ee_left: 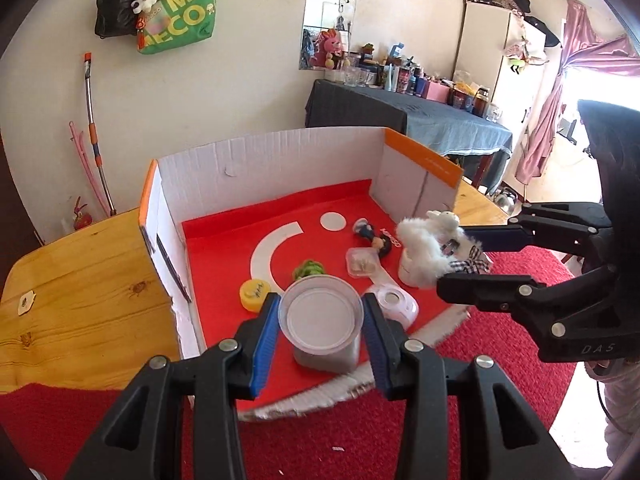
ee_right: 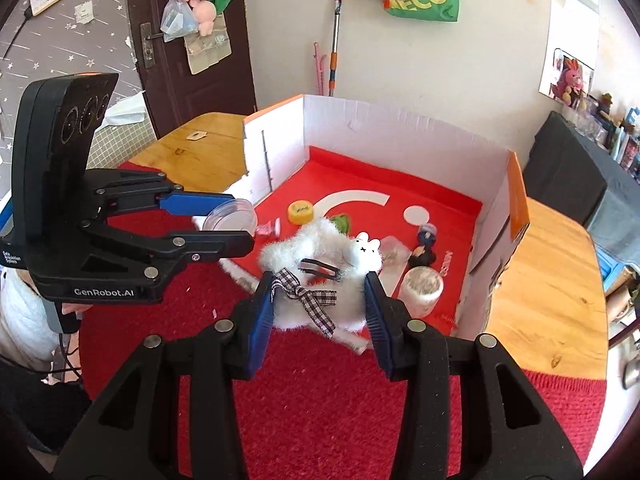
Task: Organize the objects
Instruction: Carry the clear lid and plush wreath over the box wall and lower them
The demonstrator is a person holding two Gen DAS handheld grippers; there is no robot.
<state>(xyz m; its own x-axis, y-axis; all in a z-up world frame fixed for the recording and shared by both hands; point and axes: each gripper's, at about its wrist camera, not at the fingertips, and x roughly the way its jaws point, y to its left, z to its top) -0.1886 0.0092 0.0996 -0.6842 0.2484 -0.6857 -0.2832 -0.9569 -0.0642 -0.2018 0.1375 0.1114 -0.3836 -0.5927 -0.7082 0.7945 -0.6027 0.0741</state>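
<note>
My left gripper (ee_left: 321, 318) is shut on a clear round plastic jar (ee_left: 322, 316), held above the front edge of the red-lined cardboard box (ee_left: 264, 160). My right gripper (ee_right: 318, 300) is shut on a fluffy white plush hair clip with a checked bow (ee_right: 320, 276), held over the box's front right part. In the left wrist view the plush (ee_left: 430, 248) sits between the right gripper's fingers (ee_left: 492, 236). In the right wrist view the jar (ee_right: 230, 218) sits in the left gripper (ee_right: 236, 220).
Inside the box lie a yellow cap (ee_left: 255, 292), a green item (ee_left: 308, 269), a small clear square case (ee_left: 362, 262), a dark figurine (ee_left: 374, 236), a tape roll (ee_left: 394, 302) and a white cup (ee_right: 422, 288). The box stands on a red cloth (ee_left: 340, 440) over a wooden table (ee_left: 80, 280).
</note>
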